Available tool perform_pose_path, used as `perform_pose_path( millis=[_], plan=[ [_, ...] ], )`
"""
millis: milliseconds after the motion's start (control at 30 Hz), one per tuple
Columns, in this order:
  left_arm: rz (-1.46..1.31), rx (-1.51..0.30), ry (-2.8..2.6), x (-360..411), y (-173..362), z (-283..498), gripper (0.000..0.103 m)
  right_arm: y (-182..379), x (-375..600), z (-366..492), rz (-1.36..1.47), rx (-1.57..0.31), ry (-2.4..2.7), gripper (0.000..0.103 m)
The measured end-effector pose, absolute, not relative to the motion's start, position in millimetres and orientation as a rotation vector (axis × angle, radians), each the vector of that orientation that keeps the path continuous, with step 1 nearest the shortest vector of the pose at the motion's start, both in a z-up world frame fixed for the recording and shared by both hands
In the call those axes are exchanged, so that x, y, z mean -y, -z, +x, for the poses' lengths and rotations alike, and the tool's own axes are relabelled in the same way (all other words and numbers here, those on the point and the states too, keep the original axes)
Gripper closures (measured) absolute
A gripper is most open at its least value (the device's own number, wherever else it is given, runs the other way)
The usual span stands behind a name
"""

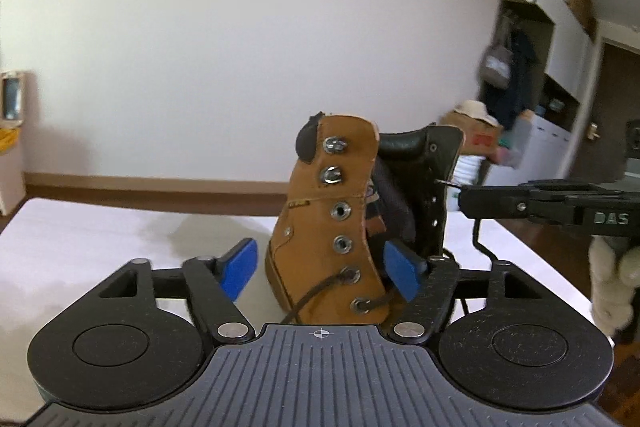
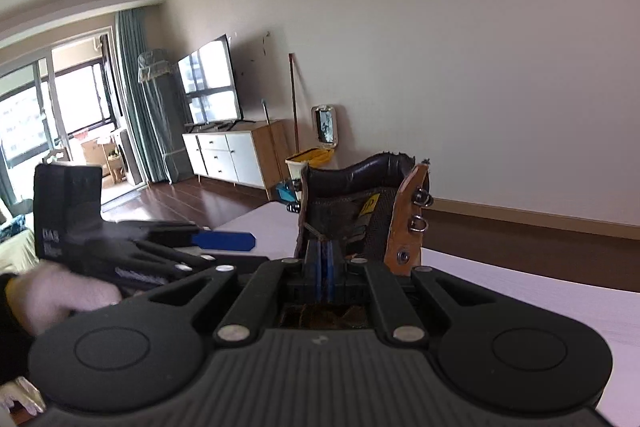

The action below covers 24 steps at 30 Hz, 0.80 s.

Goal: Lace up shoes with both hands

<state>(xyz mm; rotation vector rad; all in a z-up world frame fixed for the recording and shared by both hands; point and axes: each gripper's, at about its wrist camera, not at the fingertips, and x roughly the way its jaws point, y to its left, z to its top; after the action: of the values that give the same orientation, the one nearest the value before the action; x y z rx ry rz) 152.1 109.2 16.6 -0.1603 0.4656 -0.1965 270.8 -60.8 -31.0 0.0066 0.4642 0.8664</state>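
- While the boot (image 1: 328, 223) stands upright on the white bench (image 1: 100, 239), the left claw (image 1: 320, 273) sits wide apart, blue pads (image 1: 240, 273) either side of the tan flap and pressing on nothing.
- Tan flap faces the left camera: a column of metal eyelets (image 1: 341, 211), hooks up top, and the dark lace (image 1: 316, 291) threaded only through the two lowest holes.
- That left claw's right pad lies in the boot's opening, by the dark tongue (image 1: 390, 211); its left pad hangs over bare bench.
- Over to the right claw (image 1: 464, 203), coming in from the right at the black flap's edge, jaws pinched together on a dark lace end just beside an eyelet; a length of lace drops below it.
- From the right camera, its blue pads (image 2: 324, 259) are pressed flat against each other, pointing into the boot mouth, tan flap to the right with two hooks (image 2: 420, 223).
- A gloved hand (image 1: 612, 291) carries the right tool; another pale glove (image 2: 60, 291), blurred, carries the left one, whose blue pad (image 2: 224, 240) pokes out level.
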Motion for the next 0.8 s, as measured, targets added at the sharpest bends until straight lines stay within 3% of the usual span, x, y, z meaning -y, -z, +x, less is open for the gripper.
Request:
perform_pose_path(
  millis=[67,233,800],
  plan=[
    [-0.151,-0.48,0.165,-105.9,-8.1,154.8,0.047,30.4,59.7,271.2,0.012,-0.464,-0.856,0.099],
    [-0.136,-0.497,0.086,-82.6,8.9,165.6,0.069,33.5,58.4,273.1,0.012,-0.47,-0.847,0.099],
    [-0.443,-0.509,0.21,-125.5,20.2,172.2,0.084,39.2,17.1,307.4,-0.086,-0.575,-0.937,0.099]
  ],
)
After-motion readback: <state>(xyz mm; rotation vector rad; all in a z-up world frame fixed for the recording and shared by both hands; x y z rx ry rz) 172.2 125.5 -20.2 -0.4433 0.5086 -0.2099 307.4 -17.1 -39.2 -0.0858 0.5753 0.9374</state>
